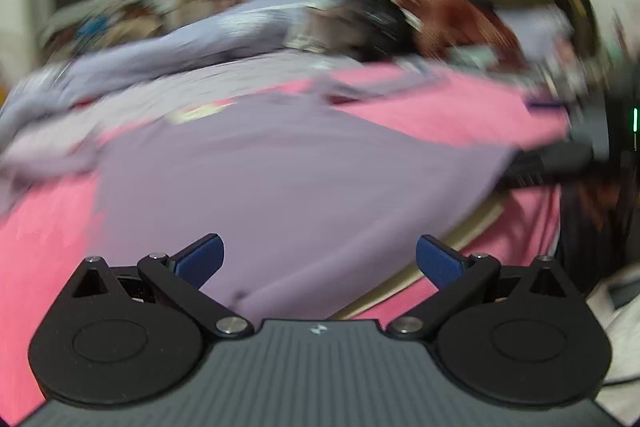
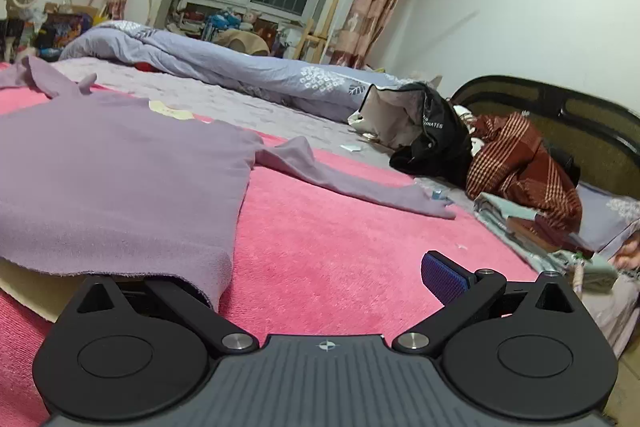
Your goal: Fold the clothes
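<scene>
A lilac long-sleeved top (image 2: 120,179) lies flat on the pink blanket (image 2: 340,259), one sleeve (image 2: 360,187) stretched out to the right. My right gripper (image 2: 320,283) is open at the hem's near corner. Its left finger is hidden under the fabric and its blue right pad (image 2: 444,279) is over bare blanket. The left wrist view is motion-blurred. There the same top (image 1: 280,179) fills the middle, and my left gripper (image 1: 320,261) hangs open above it with nothing between its pads. The right gripper's black body (image 1: 580,147) shows at the top's far-right edge.
A cream board (image 2: 24,283) lies under the top's hem. Behind are a blue-grey duvet (image 2: 240,67), a black bag (image 2: 436,143), a red plaid cloth (image 2: 520,171), folded linens (image 2: 516,223) and a dark headboard (image 2: 592,119). Open pink blanket lies to the right of the top.
</scene>
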Motion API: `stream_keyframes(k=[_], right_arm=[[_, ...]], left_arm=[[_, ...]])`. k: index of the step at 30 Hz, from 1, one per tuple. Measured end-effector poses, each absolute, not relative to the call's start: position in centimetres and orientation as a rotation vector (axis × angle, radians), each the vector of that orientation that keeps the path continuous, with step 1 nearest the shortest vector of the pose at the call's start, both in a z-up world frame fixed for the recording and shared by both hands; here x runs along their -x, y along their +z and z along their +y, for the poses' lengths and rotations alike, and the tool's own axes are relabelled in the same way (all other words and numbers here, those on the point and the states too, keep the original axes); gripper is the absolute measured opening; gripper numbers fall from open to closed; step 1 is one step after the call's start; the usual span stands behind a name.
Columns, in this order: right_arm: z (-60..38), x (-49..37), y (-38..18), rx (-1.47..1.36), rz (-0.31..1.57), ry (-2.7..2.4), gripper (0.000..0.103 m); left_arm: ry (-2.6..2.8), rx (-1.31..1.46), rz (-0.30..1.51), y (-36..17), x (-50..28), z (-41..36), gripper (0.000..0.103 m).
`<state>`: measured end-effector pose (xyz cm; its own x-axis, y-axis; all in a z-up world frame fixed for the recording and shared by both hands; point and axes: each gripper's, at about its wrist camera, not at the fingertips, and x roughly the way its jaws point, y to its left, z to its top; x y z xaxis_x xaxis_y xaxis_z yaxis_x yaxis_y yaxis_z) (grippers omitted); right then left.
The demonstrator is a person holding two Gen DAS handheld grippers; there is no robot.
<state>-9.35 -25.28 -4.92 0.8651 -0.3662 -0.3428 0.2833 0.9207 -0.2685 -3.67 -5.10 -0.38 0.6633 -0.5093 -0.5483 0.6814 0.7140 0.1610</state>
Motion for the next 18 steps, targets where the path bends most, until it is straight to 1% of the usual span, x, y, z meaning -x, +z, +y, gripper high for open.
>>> stream_keyframes(k=[3,6,11,18], right_arm=[[-25.7,9.3,-4.9,0.184,0.405,-0.336,0.103],[-25.7,9.3,-5.0,0.176,0.41,-0.333,0.103],[-25.7,9.4,-5.1,0.169,0.406,-0.329,0.103],[-25.7,9.6,-4.9,0.169,0.387,-0.34,0.103]], left_arm=[[-0.713,-0.459,0.471,-1.5,3.7,-9.0,0.103],[-0.614,-0.459,0.485,-2.1,2.9,-10.0,0.103],[-0.476,-0.391,0.521,-2.1,2.2,-7.0,0.103],[-0.134,-0.354,0.537,-2.0,1.1,2.0,0.103]])
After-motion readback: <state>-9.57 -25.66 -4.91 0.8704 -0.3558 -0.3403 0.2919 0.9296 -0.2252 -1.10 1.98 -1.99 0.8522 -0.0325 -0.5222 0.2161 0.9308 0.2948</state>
